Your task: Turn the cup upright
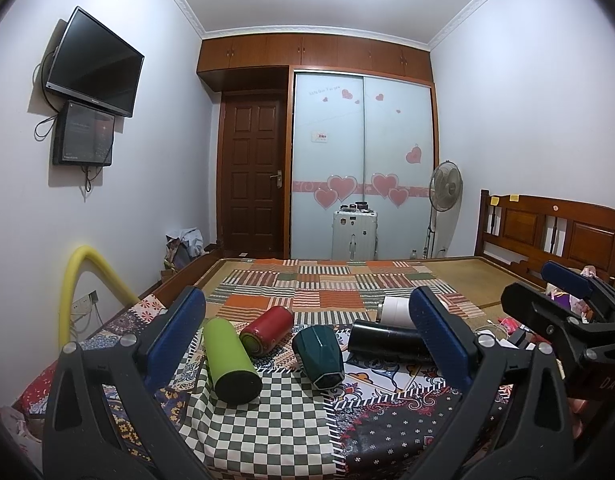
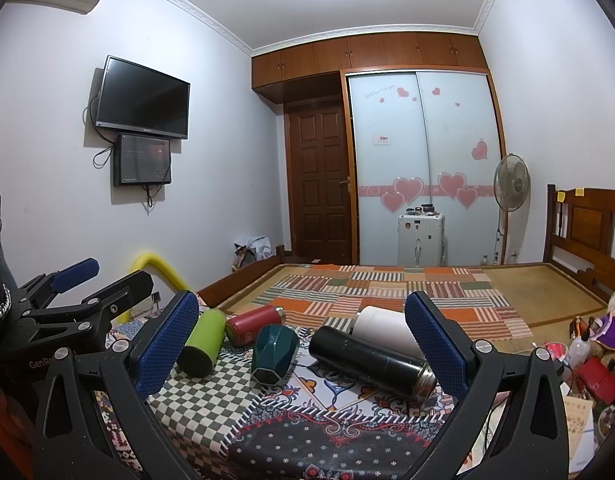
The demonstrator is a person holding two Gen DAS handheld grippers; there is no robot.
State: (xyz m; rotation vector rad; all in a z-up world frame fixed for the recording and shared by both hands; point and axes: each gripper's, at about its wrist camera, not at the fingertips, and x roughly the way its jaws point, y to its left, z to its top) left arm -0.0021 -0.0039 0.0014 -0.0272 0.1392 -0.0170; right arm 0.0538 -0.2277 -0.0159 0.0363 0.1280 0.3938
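Task not yet begun, as far as we can judge. Five vessels lie on their sides on the patterned cloth [image 1: 267, 420] over the bed: green cup [image 1: 230, 360], red cup [image 1: 267, 330], dark teal faceted cup [image 1: 319, 354], black flask [image 1: 387, 342] and white cup [image 1: 395, 310] just behind it. None stands upright. We hold the left tool [image 1: 307, 340] and right tool [image 2: 301, 340] above the near edge, fingers wide apart, gripping nothing. All flipping remains; which cup goes first we cannot tell.
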